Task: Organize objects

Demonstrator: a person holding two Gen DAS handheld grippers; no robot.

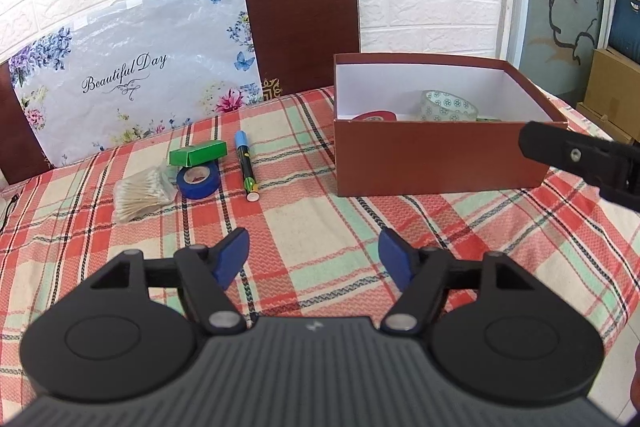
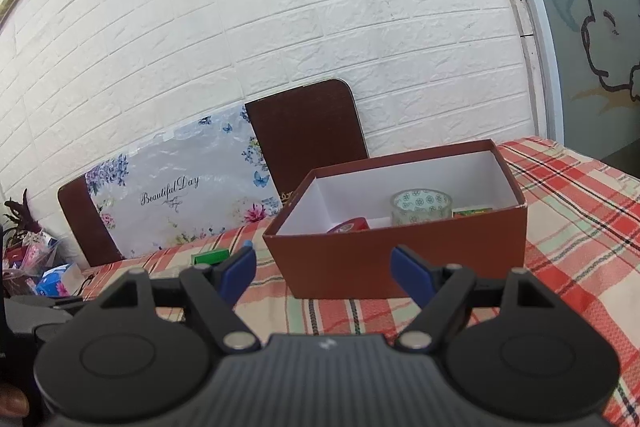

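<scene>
A brown open box (image 1: 440,159) stands on the plaid tablecloth (image 1: 320,227); it holds a patterned clear tape roll (image 1: 448,105) and a red roll (image 1: 374,116). Left of it lie a blue-capped marker (image 1: 246,163), a blue tape roll (image 1: 199,179), a green box (image 1: 197,151) and a bag of cotton swabs (image 1: 140,193). My left gripper (image 1: 314,253) is open and empty, hovering short of these items. My right gripper (image 2: 324,267) is open and empty, in front of the box (image 2: 400,251), which shows the tape roll (image 2: 421,207), the red roll (image 2: 349,225) and a small green-orange box (image 2: 472,212).
A floral "Beautiful Day" board (image 1: 132,75) and a dark brown panel (image 1: 300,27) lean against the white brick wall behind the table. The right gripper's finger (image 1: 576,157) shows at the right edge of the left wrist view. Clutter (image 2: 36,263) sits off the table's left.
</scene>
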